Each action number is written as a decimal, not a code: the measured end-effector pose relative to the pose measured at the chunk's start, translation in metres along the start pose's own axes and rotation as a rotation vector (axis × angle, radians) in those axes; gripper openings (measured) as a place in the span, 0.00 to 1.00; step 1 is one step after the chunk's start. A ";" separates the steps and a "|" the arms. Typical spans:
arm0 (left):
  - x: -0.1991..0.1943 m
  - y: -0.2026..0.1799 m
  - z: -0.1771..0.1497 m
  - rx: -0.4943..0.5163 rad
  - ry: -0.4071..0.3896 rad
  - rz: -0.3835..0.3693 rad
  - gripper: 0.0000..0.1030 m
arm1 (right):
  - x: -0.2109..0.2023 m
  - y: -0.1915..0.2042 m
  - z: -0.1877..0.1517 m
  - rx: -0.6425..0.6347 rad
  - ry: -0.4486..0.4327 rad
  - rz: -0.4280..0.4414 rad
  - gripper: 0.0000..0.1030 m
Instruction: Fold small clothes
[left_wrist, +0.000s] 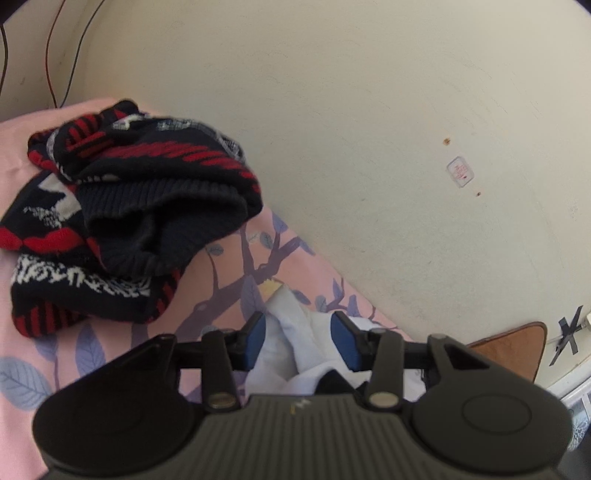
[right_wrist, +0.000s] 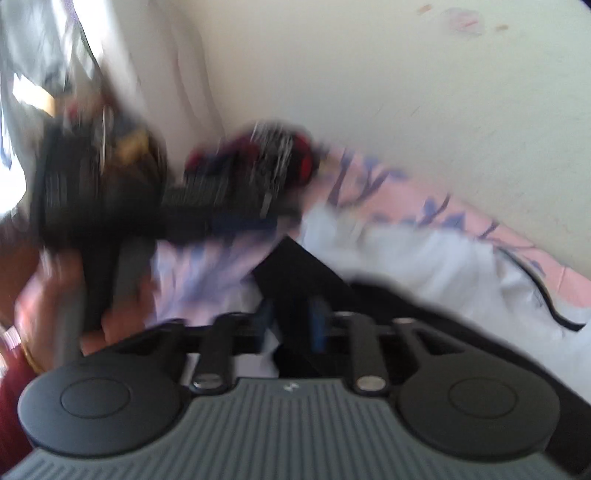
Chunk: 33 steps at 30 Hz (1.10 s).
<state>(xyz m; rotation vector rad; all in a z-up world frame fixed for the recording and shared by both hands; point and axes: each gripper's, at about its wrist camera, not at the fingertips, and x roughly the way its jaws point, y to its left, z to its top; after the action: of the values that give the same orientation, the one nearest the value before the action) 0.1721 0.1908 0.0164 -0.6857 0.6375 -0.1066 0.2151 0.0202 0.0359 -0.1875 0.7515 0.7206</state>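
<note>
Left gripper (left_wrist: 298, 338) is angled down over the pink bedsheet (left_wrist: 229, 295), fingers spread around a raised fold of the white garment (left_wrist: 284, 347), not pinching. A crumpled black-and-red knit (left_wrist: 122, 218) lies further left. Right gripper (right_wrist: 291, 325), blurred, appears clamped on the garment's black panel (right_wrist: 295, 280).

White garment (left_wrist: 291, 343): crumpled, lying on the pink floral sheet (left_wrist: 229, 295) near the wall; a black part (right_wrist: 295, 273) with dark trim shows in the blurred right view. Knit sweater (left_wrist: 122, 218): navy with red and white pattern, heaped unfolded, farther along the sheet, apart.
</note>
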 end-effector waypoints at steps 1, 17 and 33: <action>-0.005 -0.002 0.000 0.003 -0.010 -0.012 0.39 | -0.011 -0.001 -0.004 0.011 -0.037 -0.012 0.39; 0.043 -0.054 -0.059 0.431 0.213 -0.002 0.33 | -0.096 -0.149 -0.139 0.669 -0.100 -0.232 0.37; -0.067 -0.095 -0.070 0.563 0.052 -0.172 0.45 | -0.319 -0.054 -0.235 0.591 -0.437 -0.344 0.33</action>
<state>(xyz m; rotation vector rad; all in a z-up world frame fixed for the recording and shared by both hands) 0.0879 0.0978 0.0677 -0.1915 0.5617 -0.4464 -0.0424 -0.2833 0.0769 0.3645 0.4668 0.1777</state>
